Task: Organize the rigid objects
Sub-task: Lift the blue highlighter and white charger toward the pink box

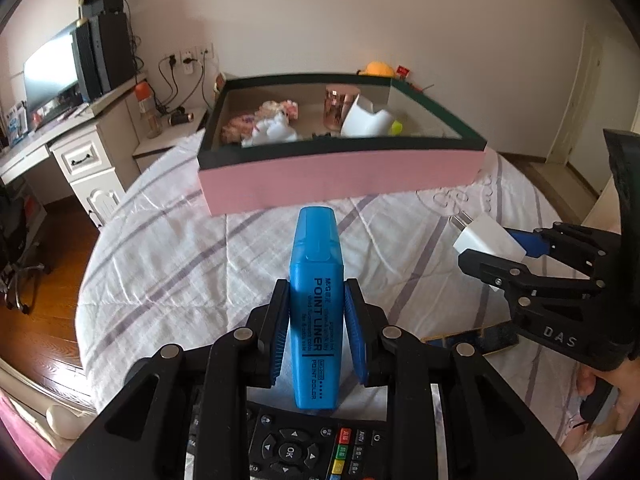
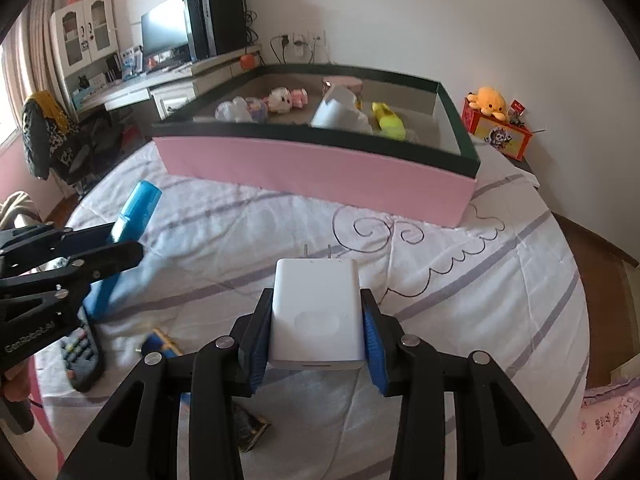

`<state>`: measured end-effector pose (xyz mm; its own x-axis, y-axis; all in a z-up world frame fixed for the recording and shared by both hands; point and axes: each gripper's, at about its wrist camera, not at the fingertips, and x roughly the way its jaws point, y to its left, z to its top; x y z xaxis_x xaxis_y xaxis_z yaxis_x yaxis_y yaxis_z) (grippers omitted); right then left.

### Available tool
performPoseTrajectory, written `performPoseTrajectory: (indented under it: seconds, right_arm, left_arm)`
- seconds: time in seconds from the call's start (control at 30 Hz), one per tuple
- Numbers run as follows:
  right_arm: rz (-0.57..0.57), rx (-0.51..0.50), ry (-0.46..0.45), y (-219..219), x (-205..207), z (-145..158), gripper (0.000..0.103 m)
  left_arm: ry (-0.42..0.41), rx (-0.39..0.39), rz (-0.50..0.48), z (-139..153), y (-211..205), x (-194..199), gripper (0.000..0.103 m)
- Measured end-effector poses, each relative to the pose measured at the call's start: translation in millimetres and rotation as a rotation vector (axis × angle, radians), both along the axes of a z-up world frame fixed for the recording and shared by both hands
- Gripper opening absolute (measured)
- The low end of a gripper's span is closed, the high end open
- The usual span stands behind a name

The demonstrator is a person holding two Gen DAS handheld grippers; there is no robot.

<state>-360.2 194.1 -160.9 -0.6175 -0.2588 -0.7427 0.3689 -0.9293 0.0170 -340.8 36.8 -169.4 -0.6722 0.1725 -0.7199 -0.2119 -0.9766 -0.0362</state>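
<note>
Bed (image 2: 280, 220); left tongs (image 1: 316, 312) clamp blue highlighter (image 1: 316, 300), right tongs (image 2: 316, 320) clamp white charger (image 2: 316, 312); octopus plush (image 2: 490, 102) right-view only.

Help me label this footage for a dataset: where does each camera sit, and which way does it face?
Left wrist: on the left gripper, looking along its fingers, shut on the blue highlighter, toward the pink box on the bed; the right gripper enters at right.
Right wrist: on the right gripper, fingers shut on the white charger, facing the same box; the left gripper enters at left.
Shared: box, bed, remote, both held items.
</note>
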Motion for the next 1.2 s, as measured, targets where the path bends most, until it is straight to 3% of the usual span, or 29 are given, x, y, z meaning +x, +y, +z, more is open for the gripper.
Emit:
performPoseTrajectory:
  seconds: [0.27,0.8,1.2]
  right_arm:
    - [0.031,-0.038,0.071,-4.9,19.7,38.7,0.041]
    - [0.084,-0.082,0.277,-12.3,60.2,119.3,0.041]
    - [0.081,-0.080,0.317,-9.6,58.8,129.5,0.041]
  left_arm:
    - [0.087,-0.026,0.007,33.2,-2.7,20.6,0.027]
    - [0.341,-0.065,0.055,122.2,-18.4,75.4,0.027]
    - [0.404,-0.125,0.103,145.7,-26.1,76.0,0.027]
